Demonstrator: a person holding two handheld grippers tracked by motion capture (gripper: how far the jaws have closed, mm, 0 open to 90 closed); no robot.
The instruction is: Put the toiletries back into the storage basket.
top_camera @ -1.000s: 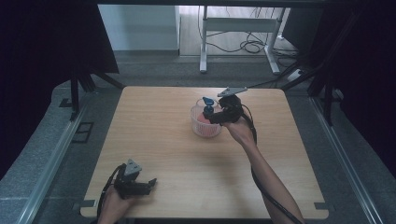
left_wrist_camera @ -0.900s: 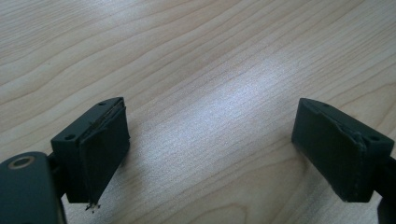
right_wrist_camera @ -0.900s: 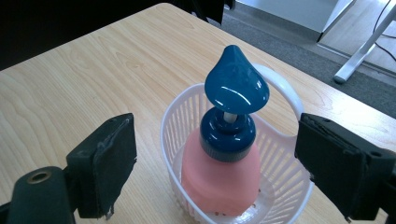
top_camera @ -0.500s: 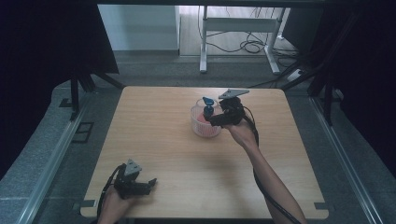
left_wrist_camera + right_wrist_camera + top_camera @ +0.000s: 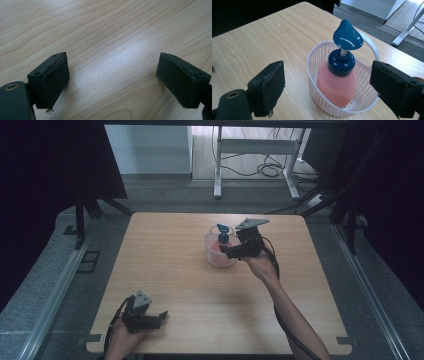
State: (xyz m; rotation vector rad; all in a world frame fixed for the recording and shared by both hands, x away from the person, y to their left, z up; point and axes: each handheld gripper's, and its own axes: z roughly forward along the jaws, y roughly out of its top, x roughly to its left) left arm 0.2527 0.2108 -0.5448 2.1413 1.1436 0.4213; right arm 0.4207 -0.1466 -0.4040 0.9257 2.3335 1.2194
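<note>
Since a second ago the right gripper [image 5: 327,87] has drawn slightly back from the one white basket [image 5: 319,57], its jaws spread and empty, so the placing looks done. One pink pump bottle [image 5: 337,85] with a blue pump stands upright inside the basket, apparently untouched. The left gripper [image 5: 113,82], well away from the basket, rests released.
</note>
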